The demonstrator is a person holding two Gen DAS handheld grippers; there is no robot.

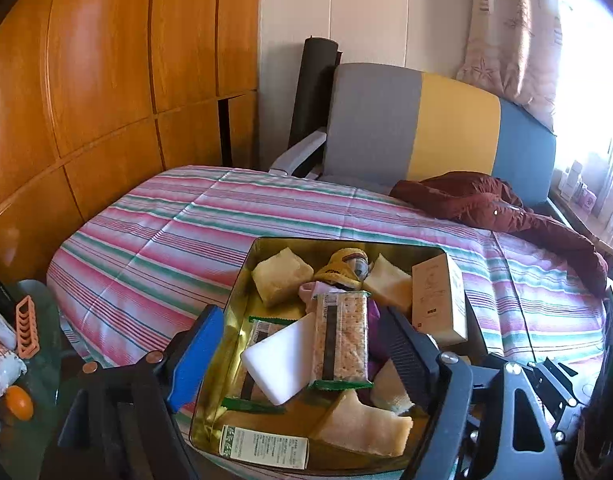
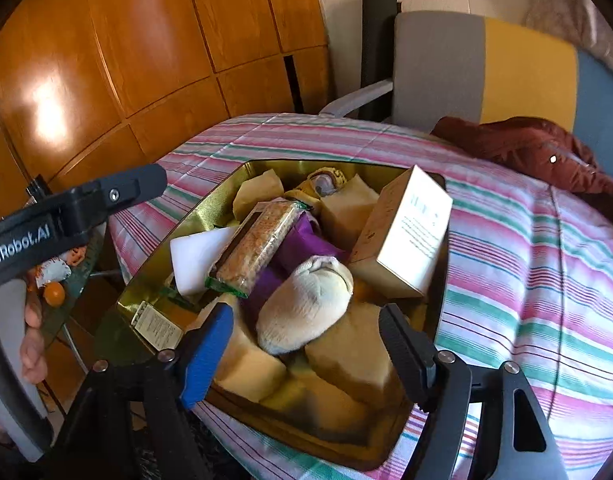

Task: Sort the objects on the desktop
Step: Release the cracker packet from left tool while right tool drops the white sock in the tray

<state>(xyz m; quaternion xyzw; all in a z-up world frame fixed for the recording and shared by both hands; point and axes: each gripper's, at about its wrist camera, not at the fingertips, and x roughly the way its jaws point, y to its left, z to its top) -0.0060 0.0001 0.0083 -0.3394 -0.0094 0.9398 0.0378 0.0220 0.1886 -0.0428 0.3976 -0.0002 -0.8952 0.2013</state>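
Note:
A gold tin (image 1: 242,276) (image 2: 154,264) sits on the striped bedspread, filled with several tan sponge blocks, a white foam block (image 1: 282,364) (image 2: 194,256), a wrapped cereal bar (image 1: 340,340) (image 2: 258,248), a cream carton (image 1: 440,300) (image 2: 406,232), purple cloth (image 2: 302,248) and a yellow toy (image 1: 344,266). A cream rolled sock (image 2: 306,304) lies on top. My left gripper (image 1: 306,344) is open over the tin, around the foam block and bar. My right gripper (image 2: 306,340) is open just above the sock, touching nothing.
A striped bedspread (image 1: 166,232) covers the bed. A maroon jacket (image 1: 506,208) lies at the far right. A grey-yellow-blue chair (image 1: 418,128) stands behind. A glass side table (image 1: 46,320) at the left holds an orange rack, packets and an orange fruit (image 1: 18,402). Wooden panels line the wall.

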